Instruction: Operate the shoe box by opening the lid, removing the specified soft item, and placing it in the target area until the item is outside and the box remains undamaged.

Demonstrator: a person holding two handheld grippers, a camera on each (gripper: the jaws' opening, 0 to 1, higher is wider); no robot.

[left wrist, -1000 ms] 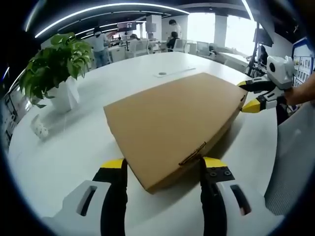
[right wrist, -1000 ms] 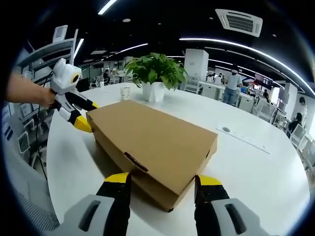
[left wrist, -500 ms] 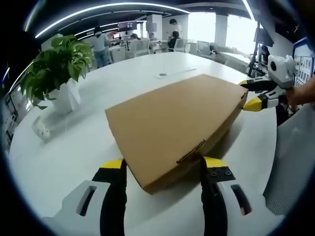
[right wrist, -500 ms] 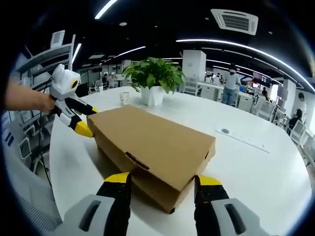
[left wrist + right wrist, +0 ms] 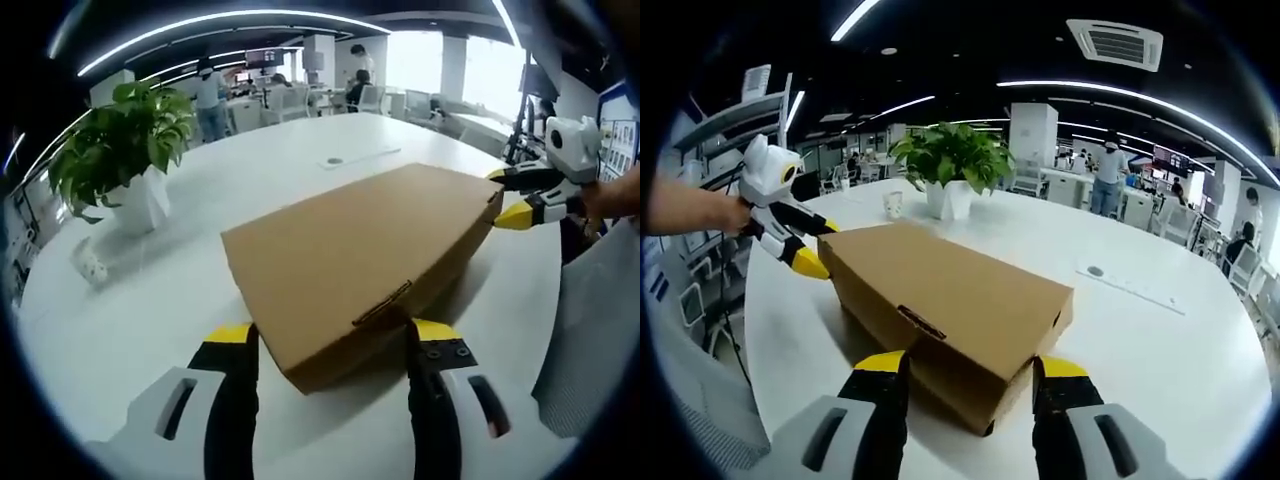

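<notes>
A shut brown cardboard shoe box [image 5: 360,260] lies on a round white table [image 5: 150,320]. In the left gripper view, my left gripper [image 5: 330,345] is open, with its yellow-tipped jaws on either side of the box's near corner and the lid's front tab [image 5: 382,302]. My right gripper [image 5: 512,195] is at the box's far end, its jaws apart around the lid's edge. In the right gripper view, the box [image 5: 950,290] runs away from my open right gripper [image 5: 968,368]. Here the lid overhangs the base at the near end. My left gripper [image 5: 812,245] is at the far left corner.
A potted green plant [image 5: 125,140] [image 5: 955,160] stands on the table beyond the box. By it are a small white cup [image 5: 893,204] and a small white object [image 5: 88,265]. A cable port [image 5: 1095,271] lies in the tabletop. A person's sleeve [image 5: 595,300] is at the table's edge.
Both views have shifted a little. In the right gripper view the lid's near end stands slightly higher over the base. Both grippers keep their places at the box's ends.
</notes>
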